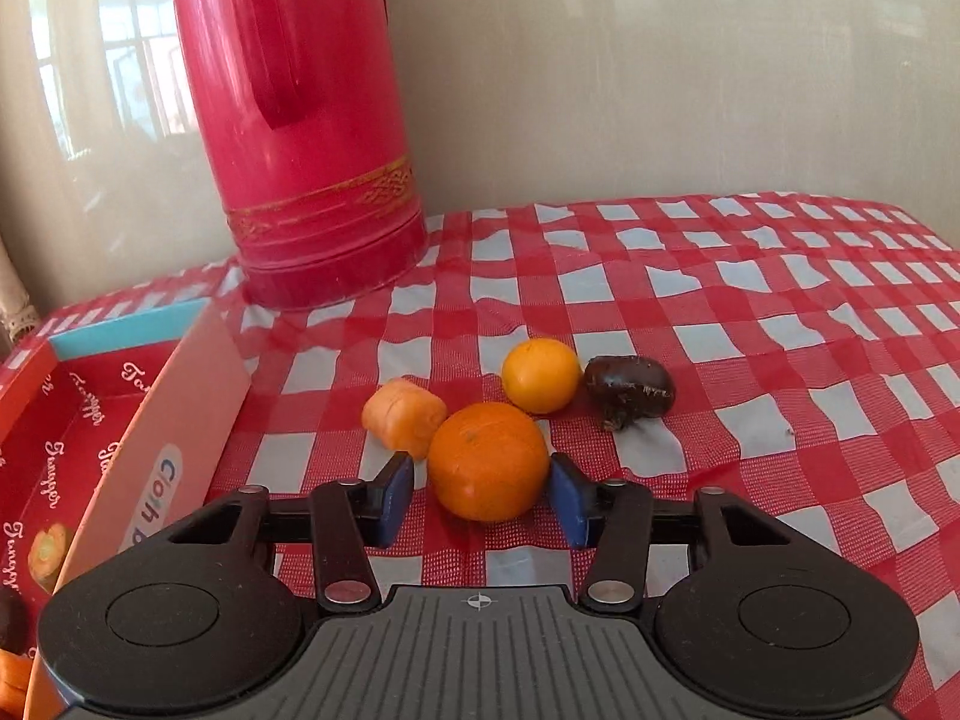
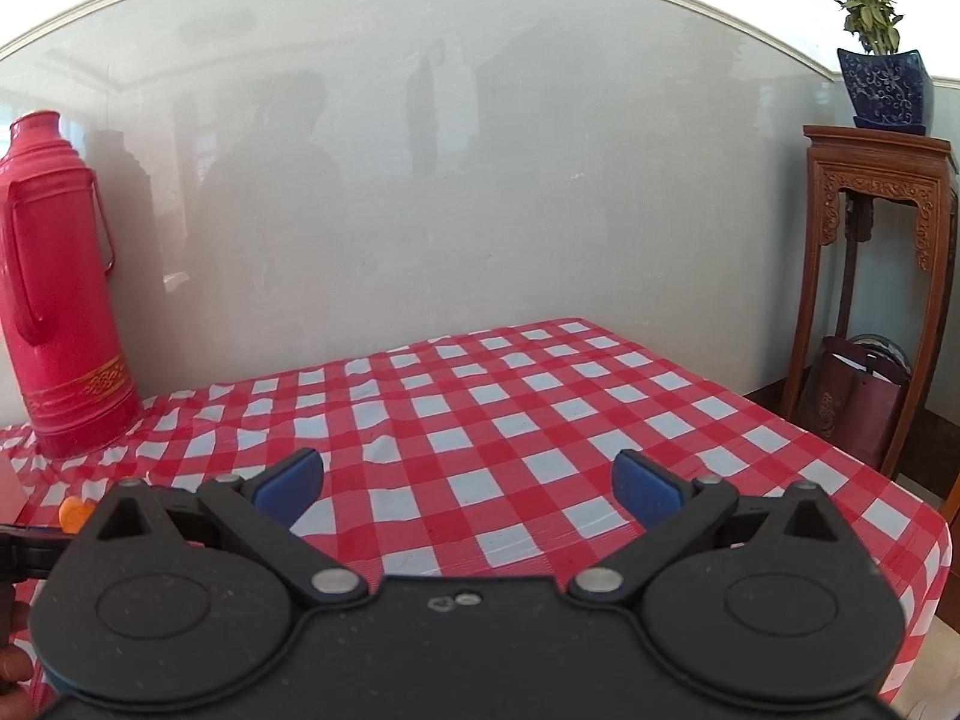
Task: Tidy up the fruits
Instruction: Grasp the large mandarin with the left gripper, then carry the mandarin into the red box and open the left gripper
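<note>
In the left wrist view, a large orange (image 1: 485,461) lies on the red checked tablecloth between the blue pads of my left gripper (image 1: 483,492). The jaws stand either side of it with small gaps, so the gripper is open. Behind it lie a smaller yellow-orange fruit (image 1: 540,374), a pale orange carrot-like piece (image 1: 403,416) and a dark brown fruit (image 1: 630,389). A red printed box (image 1: 66,420) with its lid up stands at the left and holds some fruit. My right gripper (image 2: 468,483) is open and empty above bare cloth.
A tall red thermos (image 1: 300,120) stands at the back left against the wall; it also shows in the right wrist view (image 2: 60,300). A wooden stand (image 2: 876,276) with a potted plant (image 2: 882,60) stands beyond the table's right edge.
</note>
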{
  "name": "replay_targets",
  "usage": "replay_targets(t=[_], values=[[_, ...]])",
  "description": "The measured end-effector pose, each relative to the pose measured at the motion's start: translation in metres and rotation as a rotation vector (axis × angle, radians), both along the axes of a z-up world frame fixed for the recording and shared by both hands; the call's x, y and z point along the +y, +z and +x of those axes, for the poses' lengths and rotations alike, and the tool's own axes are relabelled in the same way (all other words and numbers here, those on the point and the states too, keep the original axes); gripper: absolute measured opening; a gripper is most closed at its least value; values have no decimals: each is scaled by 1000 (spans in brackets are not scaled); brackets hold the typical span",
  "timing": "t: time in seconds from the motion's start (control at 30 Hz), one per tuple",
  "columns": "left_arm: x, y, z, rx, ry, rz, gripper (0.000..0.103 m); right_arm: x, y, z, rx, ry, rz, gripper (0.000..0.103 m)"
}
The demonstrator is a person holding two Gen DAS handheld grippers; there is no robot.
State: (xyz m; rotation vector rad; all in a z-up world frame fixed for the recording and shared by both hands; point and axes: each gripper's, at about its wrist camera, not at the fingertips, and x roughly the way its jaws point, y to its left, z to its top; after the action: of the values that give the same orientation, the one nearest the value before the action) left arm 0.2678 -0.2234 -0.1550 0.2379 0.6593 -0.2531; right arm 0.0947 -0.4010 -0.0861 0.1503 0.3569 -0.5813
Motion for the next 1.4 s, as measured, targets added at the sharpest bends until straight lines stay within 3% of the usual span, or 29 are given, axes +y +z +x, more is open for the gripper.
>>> replay_targets(t=[0.07,0.23,0.43,0.77,0.9,1.03,1.17,1.4], values=[[-1,-1,-1,-2,-7,-4,42,2,0,1,0,5,-2,97],[4,0,-6,-28,12,-3,41,6,0,2,1,11,-10,97],[19,16,-23,-116,34,14,41,11,1,4,1,24,-20,97],[89,47,-41,-204,172,48,41,32,0,11,13,78,-42,97],[128,46,-36,-182,276,59,41,44,-1,16,21,113,-54,97],[161,38,-24,-98,370,37,41,60,-2,22,35,155,-72,97],[183,30,-15,-27,411,15,41,76,-3,28,43,199,-87,97],[204,27,-13,3,465,-16,42,104,-2,35,47,261,-114,97]])
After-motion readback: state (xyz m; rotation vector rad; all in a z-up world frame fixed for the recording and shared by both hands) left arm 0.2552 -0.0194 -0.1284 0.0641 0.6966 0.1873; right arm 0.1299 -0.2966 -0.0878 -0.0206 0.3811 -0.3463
